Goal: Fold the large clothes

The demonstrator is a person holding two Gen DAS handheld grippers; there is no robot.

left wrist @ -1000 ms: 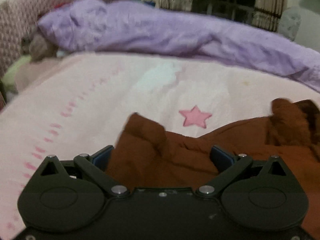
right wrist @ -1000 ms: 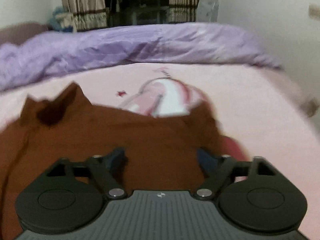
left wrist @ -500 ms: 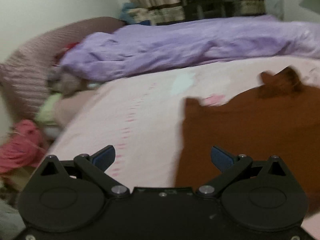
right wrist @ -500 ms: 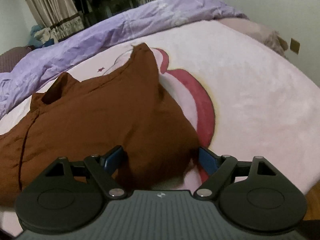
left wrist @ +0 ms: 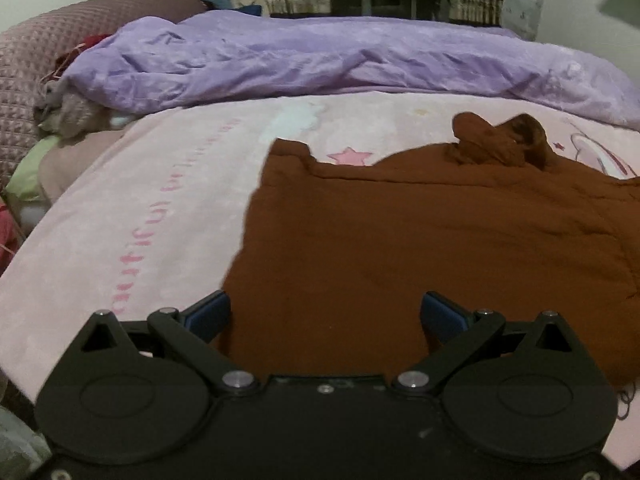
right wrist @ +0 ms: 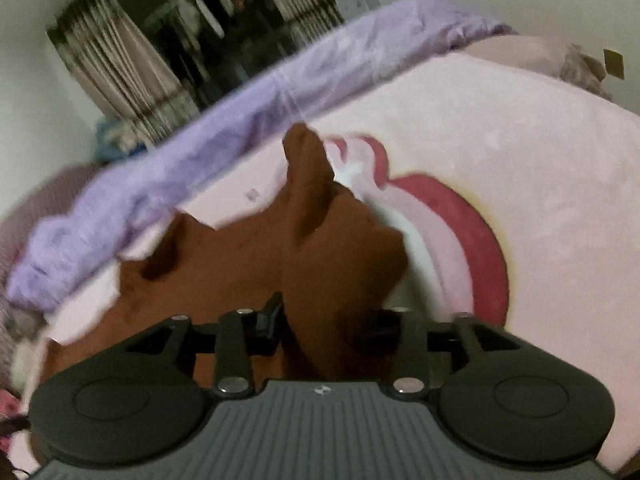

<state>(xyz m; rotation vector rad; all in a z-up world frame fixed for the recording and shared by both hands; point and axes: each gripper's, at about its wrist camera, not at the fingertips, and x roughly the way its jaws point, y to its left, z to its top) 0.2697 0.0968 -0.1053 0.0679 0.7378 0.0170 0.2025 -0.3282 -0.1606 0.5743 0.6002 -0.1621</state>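
Note:
A large brown garment lies spread on the pink bedsheet, its hood or collar bunched at the far side. My left gripper hovers open over the garment's near left edge, and its blue pads touch nothing. In the right wrist view a raised fold of the brown garment runs back between the fingers of my right gripper. Its jaws are closing, and the cloth fills the gap and meets both fingers. This view is blurred and rolled.
A rumpled purple duvet lies along the far side of the bed. A mauve quilted headboard and piled clothes sit at the left. Curtains and a dark window stand behind. The sheet's red and white print shows right of the garment.
My right gripper has narrowed from wide open onto the brown fold, rolled and dropped closer to it. My left gripper swung left off the cloth, then back over its near edge, still open.

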